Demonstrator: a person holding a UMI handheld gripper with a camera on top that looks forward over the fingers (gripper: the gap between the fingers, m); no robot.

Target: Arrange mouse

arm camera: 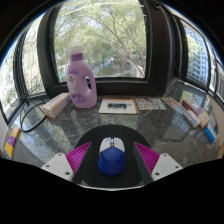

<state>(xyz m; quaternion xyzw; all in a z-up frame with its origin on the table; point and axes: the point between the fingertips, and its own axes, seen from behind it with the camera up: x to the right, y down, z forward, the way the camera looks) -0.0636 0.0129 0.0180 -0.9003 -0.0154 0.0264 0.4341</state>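
A blue and white mouse (111,157) stands between my gripper's fingers, on a dark rounded mouse mat (112,133) on a marbled table top. My gripper (112,160) is open. The pink pads (79,157) sit on either side of the mouse, with a small gap at each side. The mouse's white front end points away from me.
A pink detergent bottle (82,78) stands beyond the mat to the left, with a tan box (55,104) beside it. A flat printed card (118,104) lies straight ahead. Small boxes (195,112) lie at the right. Windows wrap around behind the table.
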